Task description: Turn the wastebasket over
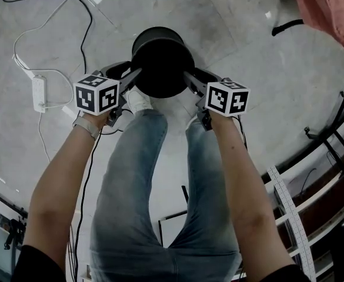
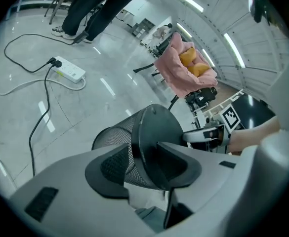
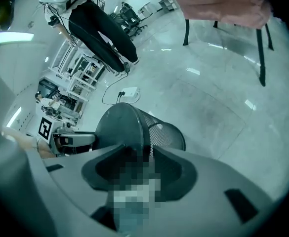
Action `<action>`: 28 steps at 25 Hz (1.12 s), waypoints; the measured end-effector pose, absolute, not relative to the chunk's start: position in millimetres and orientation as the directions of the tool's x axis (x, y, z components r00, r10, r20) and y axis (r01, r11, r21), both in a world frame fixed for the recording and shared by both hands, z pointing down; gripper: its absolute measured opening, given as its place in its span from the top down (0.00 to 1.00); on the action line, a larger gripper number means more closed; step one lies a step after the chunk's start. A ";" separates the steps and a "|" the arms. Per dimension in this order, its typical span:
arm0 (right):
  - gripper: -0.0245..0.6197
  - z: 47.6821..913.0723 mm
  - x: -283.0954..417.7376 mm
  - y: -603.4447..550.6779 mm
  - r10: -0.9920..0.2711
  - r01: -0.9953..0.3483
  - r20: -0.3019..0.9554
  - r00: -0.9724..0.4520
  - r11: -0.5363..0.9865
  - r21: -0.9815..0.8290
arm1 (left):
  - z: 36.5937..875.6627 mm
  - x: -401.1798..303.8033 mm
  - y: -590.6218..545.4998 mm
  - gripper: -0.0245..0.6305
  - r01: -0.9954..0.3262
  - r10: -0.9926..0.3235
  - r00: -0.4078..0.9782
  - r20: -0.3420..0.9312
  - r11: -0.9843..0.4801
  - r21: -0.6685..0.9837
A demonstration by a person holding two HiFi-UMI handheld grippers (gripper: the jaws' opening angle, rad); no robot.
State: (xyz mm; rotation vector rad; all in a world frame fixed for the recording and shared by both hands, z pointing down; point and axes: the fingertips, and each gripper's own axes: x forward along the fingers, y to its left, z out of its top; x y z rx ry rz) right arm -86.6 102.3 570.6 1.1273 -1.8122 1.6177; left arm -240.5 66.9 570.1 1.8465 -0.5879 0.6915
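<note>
The black wire-mesh wastebasket (image 1: 163, 63) sits on the grey polished floor (image 1: 254, 57) just ahead of the person's feet. Its solid round base faces up toward them and its open mouth faces away and down. Whether the mouth lies flat on the floor or is tipped I can't say.

The left gripper (image 1: 134, 75) and the right gripper (image 1: 188, 76) come at it from opposite sides of that base. On the left, the claw (image 2: 143, 143) is set fairly wide and closed over the base edge, one jaw on the mesh wall and one on the flat bottom. On the right, the claw (image 3: 137, 145) straddles the same edge and looks clamped likewise, though a blurred patch covers part of the gap.

I'd guess the two grips face each other so the basket (image 3: 119, 127) can swing between them like a drum on an axle.

Floor shows through the mesh, and I see nothing inside. A white power strip (image 1: 38, 93) with its cables lies well off to the left, clear of any swing.
</note>
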 end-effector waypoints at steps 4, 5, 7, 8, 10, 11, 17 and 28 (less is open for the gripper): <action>0.70 568.0 -73.8 102.2 -0.297 -0.777 0.754 -0.586 -0.060 -0.627 | 560.6 -230.9 72.4 0.70 -0.686 -0.067 0.694 0.716 -0.362 0.631; 0.70 568.0 -68.3 102.6 -0.300 -0.768 0.747 -0.593 -0.068 -0.637 | 557.2 -226.1 73.8 0.70 -0.687 -0.067 0.691 0.720 -0.370 0.626; 0.70 567.4 -54.3 103.8 -0.305 -0.752 0.736 -0.605 -0.086 -0.653 | 548.1 -212.6 76.3 0.70 -0.685 -0.072 0.692 0.718 -0.377 0.623; 0.70 567.3 -45.5 104.2 -0.307 -0.747 0.733 -0.607 -0.094 -0.658 | 542.4 -204.1 77.1 0.70 -0.682 -0.077 0.697 0.713 -0.379 0.625; 0.70 567.5 -24.6 103.9 -0.314 -0.743 0.730 -0.607 -0.104 -0.662 | 529.9 -183.2 79.3 0.70 -0.673 -0.087 0.707 0.701 -0.388 0.630; 0.70 568.1 -12.8 104.5 -0.315 -0.742 0.731 -0.606 -0.107 -0.661 | 523.5 -171.2 82.2 0.70 -0.666 -0.090 0.713 0.695 -0.394 0.633; 0.72 584.3 54.8 114.1 -0.258 -0.704 0.708 -0.657 -0.127 -0.699 | 499.9 -93.9 92.8 0.72 -0.629 -0.137 0.753 0.644 -0.438 0.643; 0.75 632.5 134.1 119.7 -0.249 -0.604 0.628 -0.737 -0.175 -0.778 | 498.4 17.6 67.2 0.75 -0.552 -0.213 0.832 0.512 -0.419 0.721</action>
